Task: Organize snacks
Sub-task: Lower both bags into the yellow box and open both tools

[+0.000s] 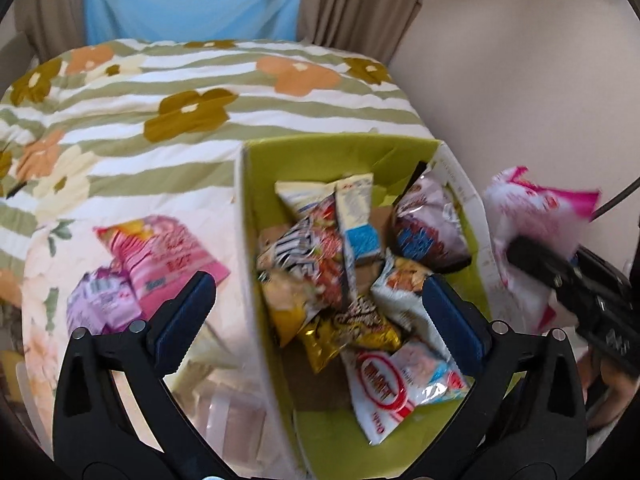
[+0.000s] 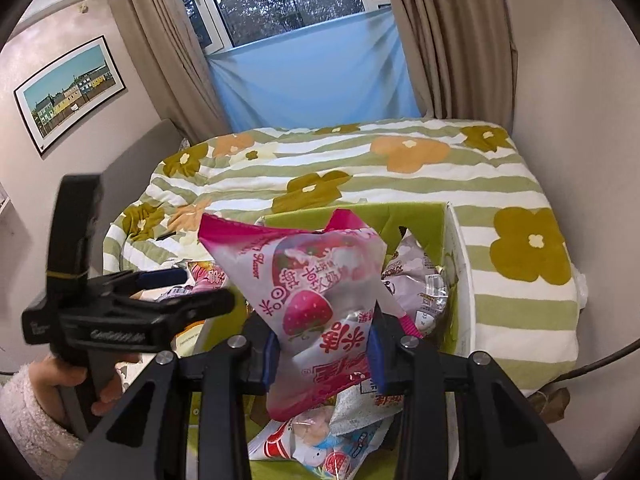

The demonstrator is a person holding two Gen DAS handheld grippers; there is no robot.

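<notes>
A green-lined cardboard box [image 1: 340,152] sits on the bed and holds several snack packets [image 1: 320,264]. My left gripper [image 1: 316,312] is open and empty, hovering over the box's left wall. My right gripper [image 2: 324,354] is shut on a pink strawberry snack bag [image 2: 316,276] and holds it above the box [image 2: 424,216]; it also shows in the left wrist view [image 1: 536,216], at the box's right side. Two pink and purple packets [image 1: 160,256] lie on the bed left of the box.
The bed has a flowered, green-striped quilt [image 1: 160,80]. Curtains and a blue sheet [image 2: 312,76] hang behind it, with a wall on the right. The left gripper and hand [image 2: 104,312] show at the left of the right wrist view.
</notes>
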